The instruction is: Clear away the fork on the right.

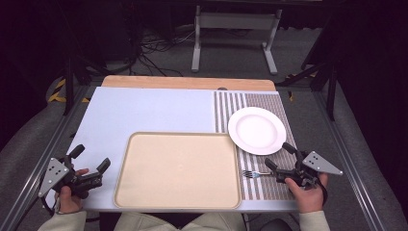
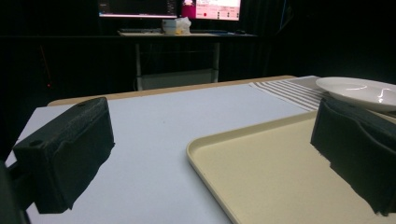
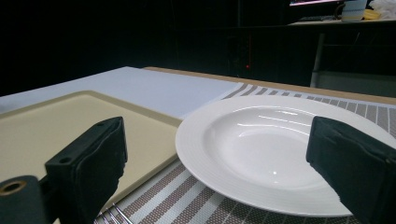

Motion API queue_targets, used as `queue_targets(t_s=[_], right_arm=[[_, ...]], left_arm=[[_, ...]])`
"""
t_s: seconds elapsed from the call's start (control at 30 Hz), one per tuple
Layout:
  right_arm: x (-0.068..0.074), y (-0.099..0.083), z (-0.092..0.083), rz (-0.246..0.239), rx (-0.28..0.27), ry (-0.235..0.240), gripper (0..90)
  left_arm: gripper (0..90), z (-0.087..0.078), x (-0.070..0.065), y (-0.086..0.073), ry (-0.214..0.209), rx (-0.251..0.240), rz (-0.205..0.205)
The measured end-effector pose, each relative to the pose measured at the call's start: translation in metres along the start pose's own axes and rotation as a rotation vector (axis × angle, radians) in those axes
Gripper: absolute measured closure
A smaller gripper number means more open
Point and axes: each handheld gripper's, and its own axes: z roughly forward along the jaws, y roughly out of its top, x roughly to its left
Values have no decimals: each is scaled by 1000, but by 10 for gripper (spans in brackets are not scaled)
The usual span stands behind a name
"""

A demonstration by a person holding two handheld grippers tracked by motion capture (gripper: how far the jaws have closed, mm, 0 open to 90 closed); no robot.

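Item: white plate (image 1: 256, 130). It lies flat on the striped placemat (image 1: 269, 187) at the right of the worktop (image 1: 154, 110), just beside the far right corner of the tray (image 1: 177, 169), and we find nothing on it.

Item: fork (image 1: 255, 173). It lies on the same placemat, nearer the person than the plate, tines toward the tray; its handle runs under the right tongs (image 1: 280, 157). In the right gripper view a few tines (image 3: 112, 215) peep in at the bottom edge.

Item: right tongs. They are held low over the placemat, just above the fork and pointing at the plate. The jaws stand wide apart with nothing between them; in their own view the plate (image 3: 275, 151) sits framed in the gap.

Item: tray, beige, shallow-rimmed, centred at the near edge of the worktop and bare of contents.

Item: left tongs (image 1: 91, 159). They are held at the near left corner, well apart from the plate, with the jaws likewise wide and holding nothing (their view looks across the tray rim (image 2: 201, 154) toward the plate (image 2: 359, 91)).

Progress: we judge the work barely begun. Plate and fork sit off the tray, neither is gripped, and the right tongs look poised to take one of them. Every pick-up and every placement remains to be done.
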Motion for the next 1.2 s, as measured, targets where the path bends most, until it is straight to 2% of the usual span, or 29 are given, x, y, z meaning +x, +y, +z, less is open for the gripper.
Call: queue_targets(t_s=[0.17, 0.6, 0.73, 0.97, 1.2], right_arm=[[-1, -1, -1, -5, 4, 3, 54], [1, 1, 0, -15, 7, 11, 47], [1, 3, 1, -9, 13, 26, 47], [0, 21, 10, -10, 24, 53, 50], [-2, 37, 19, -33, 57, 75, 50]], left_arm=[[0, -1, -2, 1, -1, 7, 15], [0, -1, -1, 1, 5, 17, 20], [0, -1, -1, 1, 10, 20, 22], [0, -1, -1, 0, 15, 26, 21], [0, 0, 0, -2, 17, 32, 20]])
